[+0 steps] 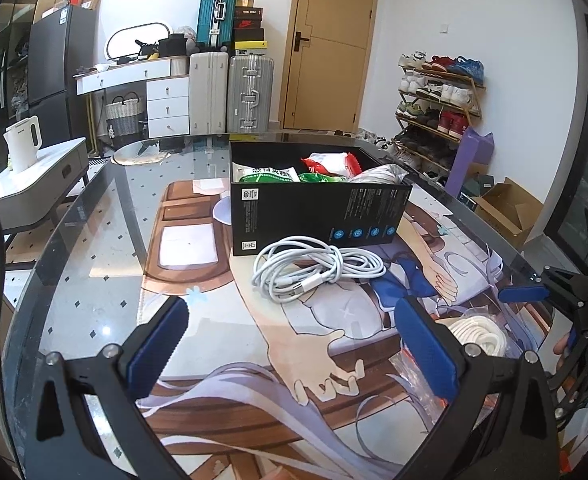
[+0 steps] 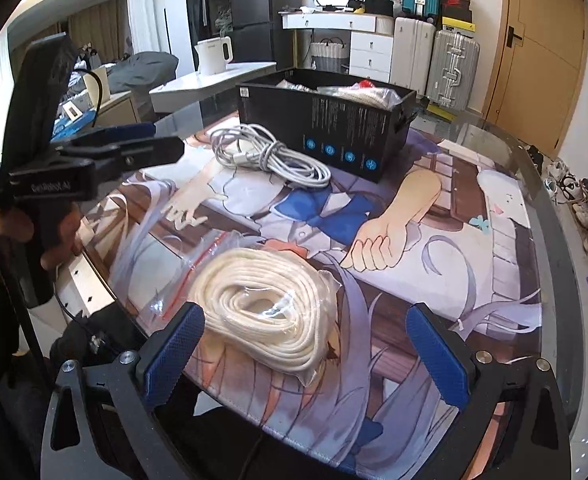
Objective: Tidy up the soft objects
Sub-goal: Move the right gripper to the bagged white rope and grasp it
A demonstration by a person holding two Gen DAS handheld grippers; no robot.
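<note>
A black box [image 1: 318, 216] stands on the printed mat and holds several soft bagged items [image 1: 326, 170]. A coiled white cable [image 1: 318, 270] lies in front of it, also in the right wrist view [image 2: 269, 156]. A cream rope coil in a clear bag [image 2: 269, 316] lies at the mat's near edge, also in the left wrist view [image 1: 482, 334]. My left gripper [image 1: 294, 352] is open and empty, short of the cable. My right gripper [image 2: 306, 360] is open, its fingers to either side of the rope's near end. The box also shows in the right wrist view [image 2: 326, 128].
The printed mat [image 2: 454, 240] covers a glass table [image 1: 93, 264]. The left gripper [image 2: 141, 142] shows at the left of the right wrist view. Suitcases [image 1: 229, 92], a shoe rack [image 1: 438, 108] and a side table with a kettle [image 1: 23, 142] stand beyond.
</note>
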